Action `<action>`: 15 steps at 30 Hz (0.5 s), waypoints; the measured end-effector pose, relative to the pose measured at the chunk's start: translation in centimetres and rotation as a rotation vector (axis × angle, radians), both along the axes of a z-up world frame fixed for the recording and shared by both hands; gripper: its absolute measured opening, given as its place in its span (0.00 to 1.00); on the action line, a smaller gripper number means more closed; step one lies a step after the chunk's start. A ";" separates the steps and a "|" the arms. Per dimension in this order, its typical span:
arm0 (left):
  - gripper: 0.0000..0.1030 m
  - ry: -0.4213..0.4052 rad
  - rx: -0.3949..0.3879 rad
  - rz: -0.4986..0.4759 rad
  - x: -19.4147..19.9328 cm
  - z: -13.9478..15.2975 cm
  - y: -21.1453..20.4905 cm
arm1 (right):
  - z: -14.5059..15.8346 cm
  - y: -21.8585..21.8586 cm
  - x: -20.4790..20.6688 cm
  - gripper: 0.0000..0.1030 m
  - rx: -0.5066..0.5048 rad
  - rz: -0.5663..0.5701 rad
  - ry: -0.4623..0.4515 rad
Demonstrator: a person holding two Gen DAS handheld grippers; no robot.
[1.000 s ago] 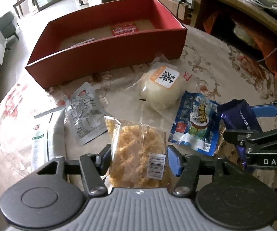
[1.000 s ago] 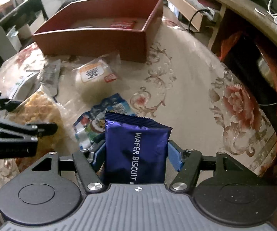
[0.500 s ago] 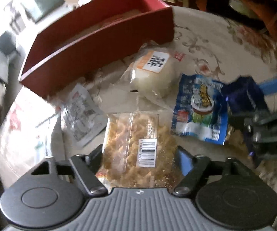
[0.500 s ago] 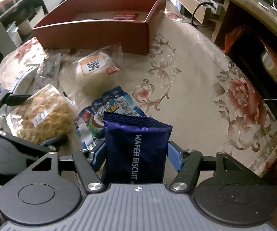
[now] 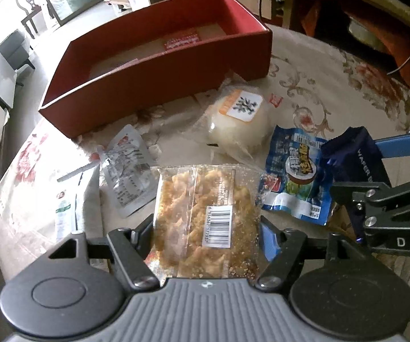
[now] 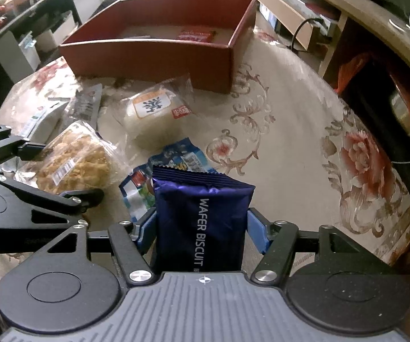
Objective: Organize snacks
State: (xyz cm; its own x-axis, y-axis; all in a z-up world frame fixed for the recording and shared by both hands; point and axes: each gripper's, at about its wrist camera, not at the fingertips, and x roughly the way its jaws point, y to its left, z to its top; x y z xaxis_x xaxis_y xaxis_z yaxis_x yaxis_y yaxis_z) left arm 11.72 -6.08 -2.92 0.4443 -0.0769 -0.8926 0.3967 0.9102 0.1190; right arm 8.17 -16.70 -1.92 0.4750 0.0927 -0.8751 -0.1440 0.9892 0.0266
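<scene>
My left gripper (image 5: 206,233) is shut on a clear pack of golden crispy snack (image 5: 205,213) and holds it above the table; the pack also shows in the right wrist view (image 6: 71,165). My right gripper (image 6: 202,230) is shut on a dark blue wafer biscuit pack (image 6: 202,222), seen from the left wrist view (image 5: 356,154) too. A red open box (image 5: 159,85) stands at the back of the table (image 6: 276,148), with a small red packet (image 6: 195,35) inside. A white bun in wrap (image 5: 239,119) and a blue packet (image 5: 296,179) lie in front of the box.
A silver sachet (image 5: 128,171) and a white-green packet (image 5: 65,208) lie at the left on the floral tablecloth. A wooden shelf unit with cables (image 6: 375,14) stands behind the table at the right. Desks and a chair (image 5: 28,8) stand at the far left.
My left gripper has closed on the crispy snack pack and lifted it off the table. My right gripper still holds the wafer pack, raised slightly.
</scene>
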 end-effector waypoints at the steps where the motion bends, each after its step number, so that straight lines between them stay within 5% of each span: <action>1: 0.72 -0.001 -0.007 0.004 0.0 0.2 0.2 | 0.1 0.1 0.0 0.69 0.001 0.002 -0.004; 15: 0.72 -0.027 -0.076 0.090 -0.2 1.9 2.9 | 1.4 1.7 0.2 0.69 0.002 0.038 -0.050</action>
